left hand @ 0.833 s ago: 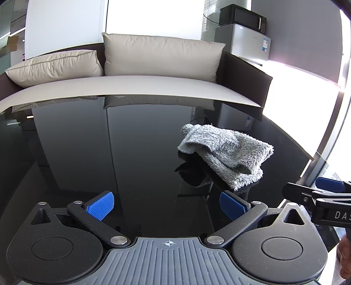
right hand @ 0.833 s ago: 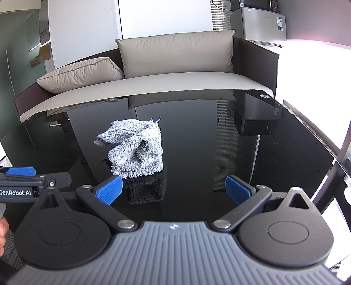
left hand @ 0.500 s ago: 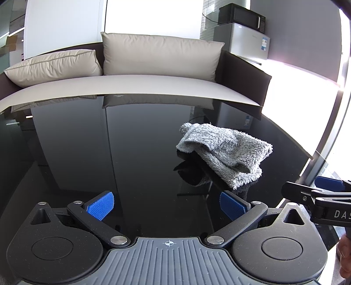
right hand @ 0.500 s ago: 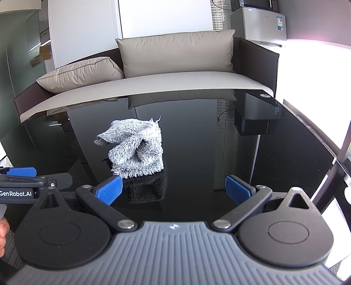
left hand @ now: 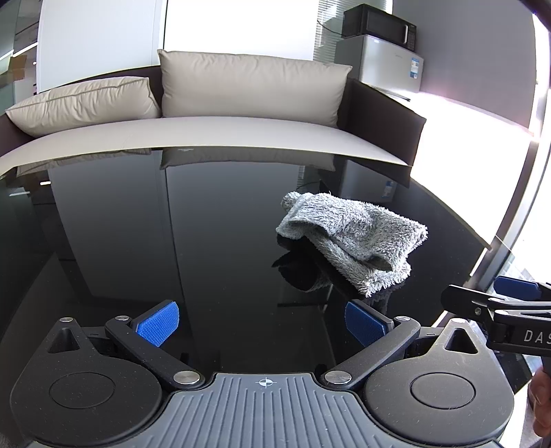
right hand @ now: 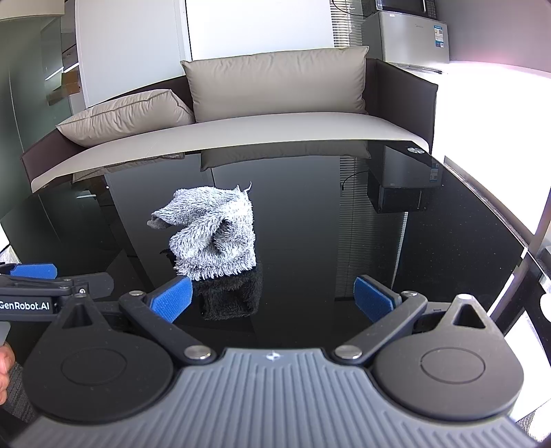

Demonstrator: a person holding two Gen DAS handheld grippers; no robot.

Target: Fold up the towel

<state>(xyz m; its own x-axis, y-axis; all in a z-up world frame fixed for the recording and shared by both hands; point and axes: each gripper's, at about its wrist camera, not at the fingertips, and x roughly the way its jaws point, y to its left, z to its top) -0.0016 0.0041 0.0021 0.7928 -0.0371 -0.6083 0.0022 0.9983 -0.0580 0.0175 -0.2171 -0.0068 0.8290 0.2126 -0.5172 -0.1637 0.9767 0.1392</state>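
The towel (left hand: 354, 237), a fluffy grey one, lies in a crumpled heap on the glossy black tabletop (left hand: 172, 241), and I see its dark reflection in the glass just under it. It sits roughly midway between the tabletop's near edge and the far edge that runs along the sofa (left hand: 241, 127). From my left wrist camera it is off toward the tabletop's right edge; from my right wrist camera (right hand: 213, 231) it is left of centre, with one corner poking up and a rolled end sticking out toward the left.

My left claw (left hand: 261, 322) is spread wide with nothing between its blue pads (left hand: 158, 322), and it hangs over bare tabletop short of the towel, tipped downward. My right claw (right hand: 273, 299) is spread just as wide and empty too; its left pad (right hand: 172, 298) appears just below the towel's nearest fringe, apart from it.

Beyond the tabletop's far edge, two beige cushions (left hand: 251, 86) lean on the sofa, and a microwave (left hand: 378, 24) sits on a small silver fridge (left hand: 385, 62) past the sofa's right end.
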